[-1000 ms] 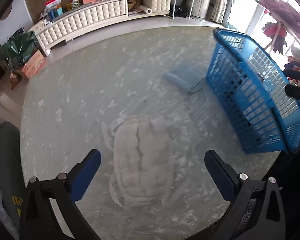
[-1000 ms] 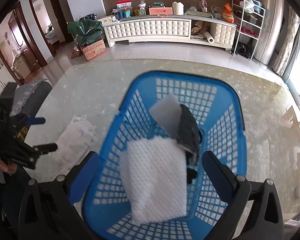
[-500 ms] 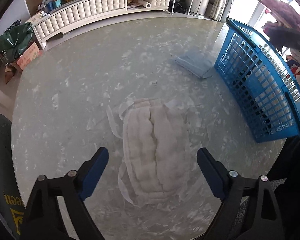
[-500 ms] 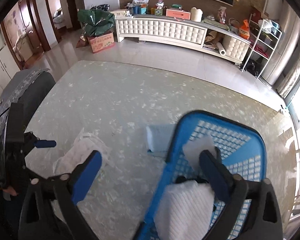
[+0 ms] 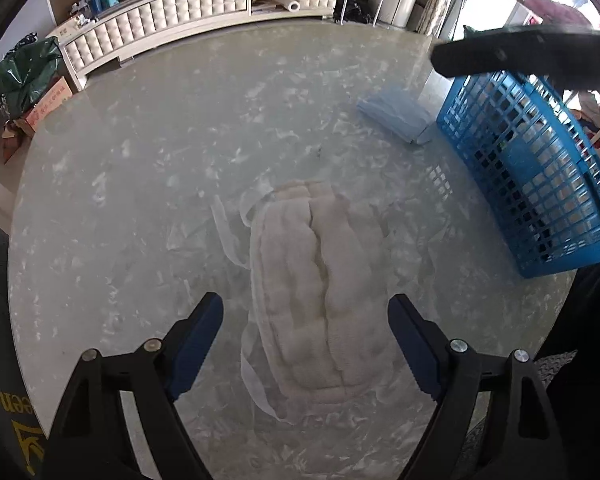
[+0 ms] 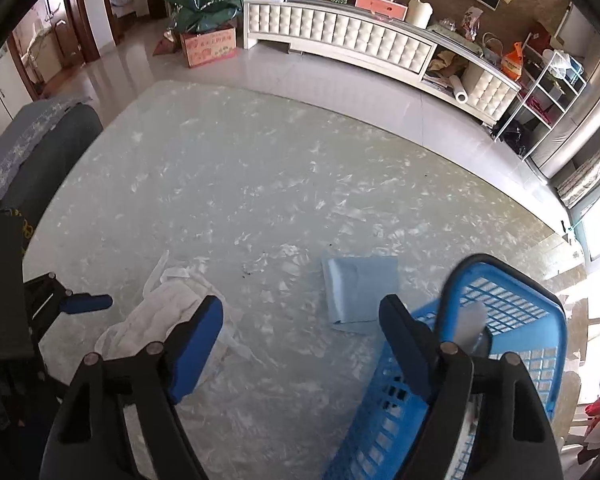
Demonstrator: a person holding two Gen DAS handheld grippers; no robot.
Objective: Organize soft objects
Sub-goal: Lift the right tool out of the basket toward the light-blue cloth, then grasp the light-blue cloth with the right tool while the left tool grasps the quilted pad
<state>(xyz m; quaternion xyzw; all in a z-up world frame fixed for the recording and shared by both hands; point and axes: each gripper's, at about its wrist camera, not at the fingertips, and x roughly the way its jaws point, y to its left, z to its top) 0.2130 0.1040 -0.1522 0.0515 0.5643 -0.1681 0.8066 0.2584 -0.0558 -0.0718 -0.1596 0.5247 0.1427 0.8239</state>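
A white quilted pad (image 5: 324, 280) with loose straps lies flat on the round marbled table (image 5: 140, 200). My left gripper (image 5: 306, 320) hangs just above it, fingers astride its near end; the jaws are closing and the pads are not pressing on it. A folded light-blue cloth (image 5: 394, 118) lies beside the blue mesh basket (image 5: 540, 184). My right gripper (image 6: 300, 316) hovers over bare table between the white pad (image 6: 152, 320) and the blue cloth (image 6: 360, 288), jaws closing on nothing. The basket (image 6: 500, 272) holds a grey piece (image 6: 472, 324).
A dark padded chair (image 6: 40, 152) stands at the table's left edge. A long white tufted cabinet (image 6: 340, 36) and a cardboard box (image 6: 208, 46) stand on the floor beyond. The basket sits near the table's right edge.
My left gripper has sunk closer to the white pad and its jaws have narrowed. My right gripper has swung left from above the basket to over the table, jaws narrowing too.
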